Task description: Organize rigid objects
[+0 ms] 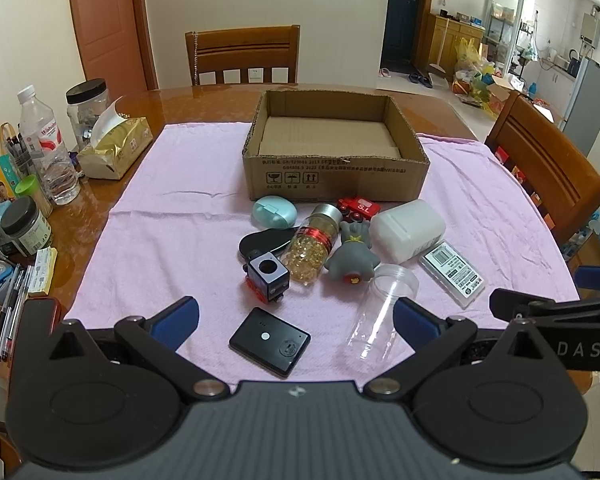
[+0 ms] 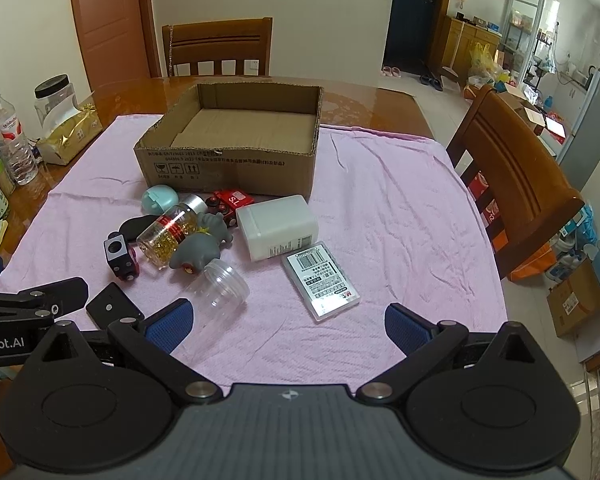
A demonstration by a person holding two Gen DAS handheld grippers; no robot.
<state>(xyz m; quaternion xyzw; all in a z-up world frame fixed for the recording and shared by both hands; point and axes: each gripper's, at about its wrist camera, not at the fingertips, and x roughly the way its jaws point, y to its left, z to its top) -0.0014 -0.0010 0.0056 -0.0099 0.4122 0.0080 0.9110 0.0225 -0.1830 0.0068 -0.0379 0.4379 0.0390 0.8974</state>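
The brown cardboard box (image 1: 336,148) sits in the upper middle of the left wrist view, on the pink cloth (image 1: 160,240). Nothing is inside it. So it looks like the tidy-up has not started yet, and every piece is left to put away.

All the things lie in a pile just below the box. Going left to right in the left wrist view: the small round mint-green case (image 1: 274,211), the flat black oval thing (image 1: 264,241), the little black-and-blue toy train block (image 1: 268,276), and the glass bottle of gold beads with a silver cap (image 1: 314,246). Then come the red toy train car (image 1: 358,207), the grey rubber toy animal (image 1: 350,260), the white plastic tub (image 1: 408,230) and the flat clear case with a printed label (image 1: 452,276). Lower down, near the bottom middle, lie the flat black square gadget (image 1: 270,341) and the clear plastic jar (image 1: 380,312) on its side.

The left gripper (image 1: 296,320) has its blue pads (image 1: 178,320) spread wide apart. It holds nothing. The black gadget and the clear jar lie in the gap between the pads in the picture, but I cannot tell if the pads touch them.

The right gripper (image 2: 288,322), low in the right wrist view, is wide open too and holds nothing. Its left pad sits close by the clear jar.
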